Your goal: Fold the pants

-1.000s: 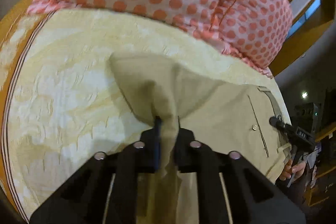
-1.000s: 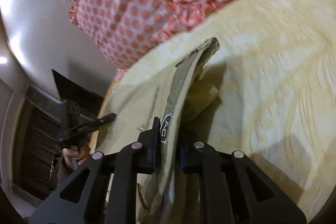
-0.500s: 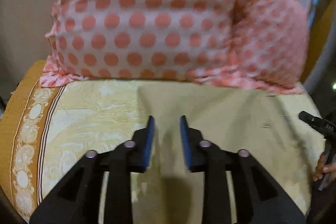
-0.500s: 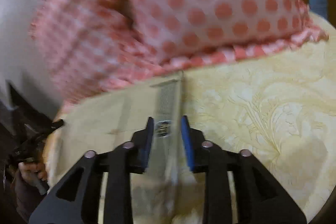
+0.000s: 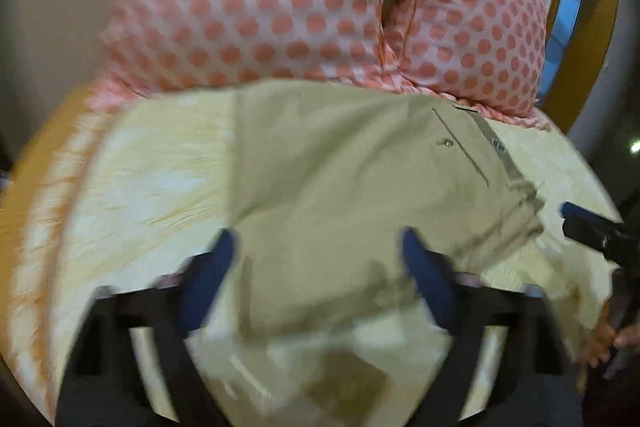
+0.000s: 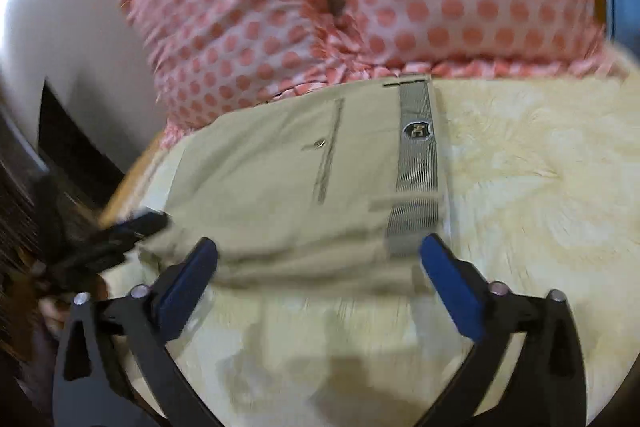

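Both grippers, left [image 5: 316,255] and right [image 6: 320,259], spread wide, holding nothing; pants [image 6: 288,179] lie folded on the bed [image 6: 540,187]. Next likely: smooth or re-pinch an edge.

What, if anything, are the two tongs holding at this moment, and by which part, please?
Nothing: the left tongs and right tongs both stand open, and the pants lie folded on the bedspread.

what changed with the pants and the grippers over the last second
Both let go: the left gripper and right gripper, each shut on pants fabric a second ago, now stand wide open and drawn back. The pants dropped and lie folded on the bedspread. The polka-dot pillows stayed put.
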Tool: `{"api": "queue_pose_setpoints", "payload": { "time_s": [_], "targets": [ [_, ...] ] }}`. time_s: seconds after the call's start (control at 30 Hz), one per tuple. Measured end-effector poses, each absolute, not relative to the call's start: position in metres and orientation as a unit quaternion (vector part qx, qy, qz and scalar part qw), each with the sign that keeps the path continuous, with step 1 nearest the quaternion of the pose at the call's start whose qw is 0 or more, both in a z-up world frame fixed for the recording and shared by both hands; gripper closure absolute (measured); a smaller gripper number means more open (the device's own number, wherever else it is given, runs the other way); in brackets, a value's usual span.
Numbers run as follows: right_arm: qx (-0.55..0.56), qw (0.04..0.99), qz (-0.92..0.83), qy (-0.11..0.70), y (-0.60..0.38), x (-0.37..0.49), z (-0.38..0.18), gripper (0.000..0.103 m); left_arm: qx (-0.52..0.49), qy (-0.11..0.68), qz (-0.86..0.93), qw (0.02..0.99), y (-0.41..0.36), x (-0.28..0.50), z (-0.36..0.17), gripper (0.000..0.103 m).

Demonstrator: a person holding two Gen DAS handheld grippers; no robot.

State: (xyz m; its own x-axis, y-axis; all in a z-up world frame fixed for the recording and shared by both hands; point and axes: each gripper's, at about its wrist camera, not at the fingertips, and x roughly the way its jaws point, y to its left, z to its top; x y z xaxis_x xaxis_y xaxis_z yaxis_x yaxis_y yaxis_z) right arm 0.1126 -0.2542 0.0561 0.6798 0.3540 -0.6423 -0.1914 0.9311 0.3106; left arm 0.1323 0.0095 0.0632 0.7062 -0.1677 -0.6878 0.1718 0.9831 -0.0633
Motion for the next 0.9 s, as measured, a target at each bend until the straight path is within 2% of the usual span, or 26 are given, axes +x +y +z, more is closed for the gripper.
{"api": "queue_pose_setpoints", "payload": {
  "time_s": [0.07, 0.23, 0.43, 0.9],
  "targets": [
    [0.070, 0.921, 0.125, 0.363, -0.236, 0.086, 0.045, 0.001, 0.028, 0.354, -0.059, 0.933, 0.003, 0.096, 0.060, 0.002],
    [0.017, 0.936, 0.100, 0.337, -0.209, 0.056, 0.023, 0.001, 0.032, 0.350, -0.030, 0.936, -0.003, 0.049, 0.034, 0.002],
    [0.027, 0.931, 0.063, 0.359, -0.207, 0.058, 0.006, 0.001, 0.022, 0.362, -0.004, 0.932, 0.003, 0.043, 0.010, 0.002],
    [0.009, 0.941, 0.026, 0.337, -0.198, 0.046, 0.000, 0.001, 0.015, 0.362, -0.009, 0.932, 0.004, 0.039, 0.006, 0.002]
  ]
}}
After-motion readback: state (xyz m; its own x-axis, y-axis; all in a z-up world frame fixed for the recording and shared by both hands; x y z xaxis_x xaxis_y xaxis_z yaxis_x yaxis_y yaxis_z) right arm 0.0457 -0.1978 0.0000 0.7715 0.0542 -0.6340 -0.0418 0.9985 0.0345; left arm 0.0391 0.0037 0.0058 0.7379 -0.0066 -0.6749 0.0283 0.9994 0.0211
